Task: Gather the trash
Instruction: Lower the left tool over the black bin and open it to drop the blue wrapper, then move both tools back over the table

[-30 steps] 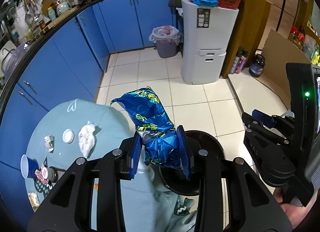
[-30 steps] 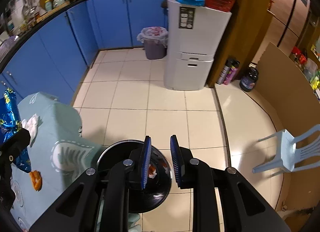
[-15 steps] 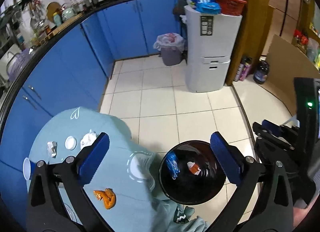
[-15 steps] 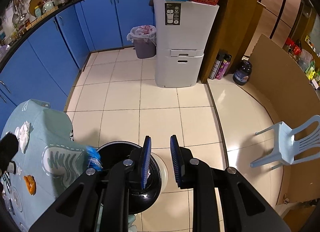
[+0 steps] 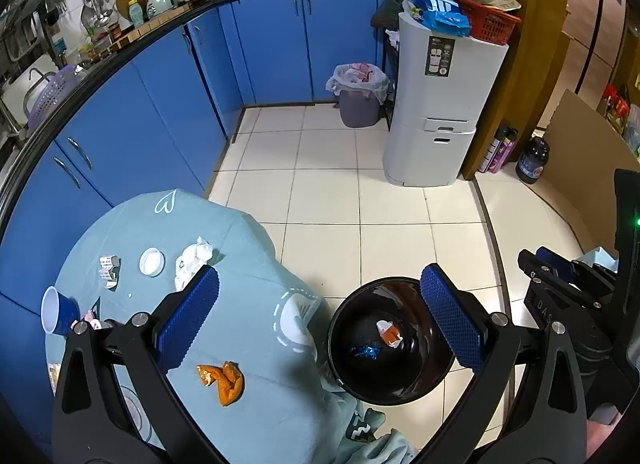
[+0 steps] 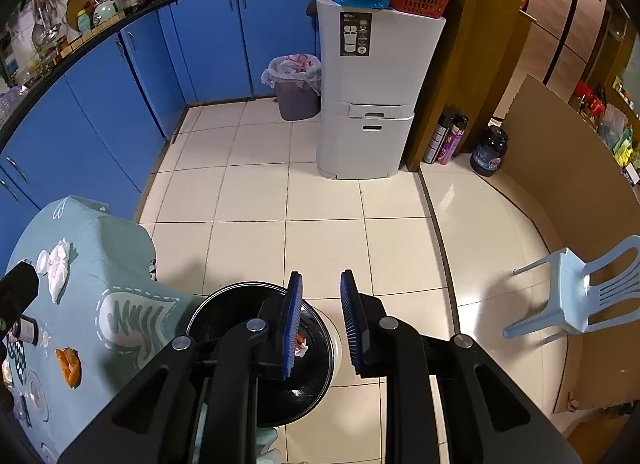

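My left gripper (image 5: 319, 276) stands wide open with nothing between its pads, above the edge of the teal-clothed table (image 5: 248, 264) and the black bin (image 5: 400, 380) on the floor beside it. A crumpled blue chip bag (image 5: 366, 351) and an orange-and-white wrapper (image 5: 389, 332) lie in the bin. On the table lie an orange peel (image 5: 222, 382), a white tissue (image 5: 192, 260), a white lid (image 5: 152, 262), a torn wrapper (image 5: 108, 270) and a blue cup (image 5: 56, 314). My right gripper (image 6: 321, 276) hangs over the bin (image 6: 224, 304), jaws a narrow gap apart and empty.
A tall white bin unit (image 5: 440, 103) and a grey lined waste bin (image 5: 358, 99) stand against the blue cabinets (image 5: 160, 103). A pale blue plastic chair (image 6: 580, 296) and a cardboard sheet (image 6: 560, 151) are on the right. Open tiled floor lies between.
My left gripper opened wide and let go of the blue chip bag, which dropped into the black bin. The left view widened a little over the table. The right gripper stayed put.
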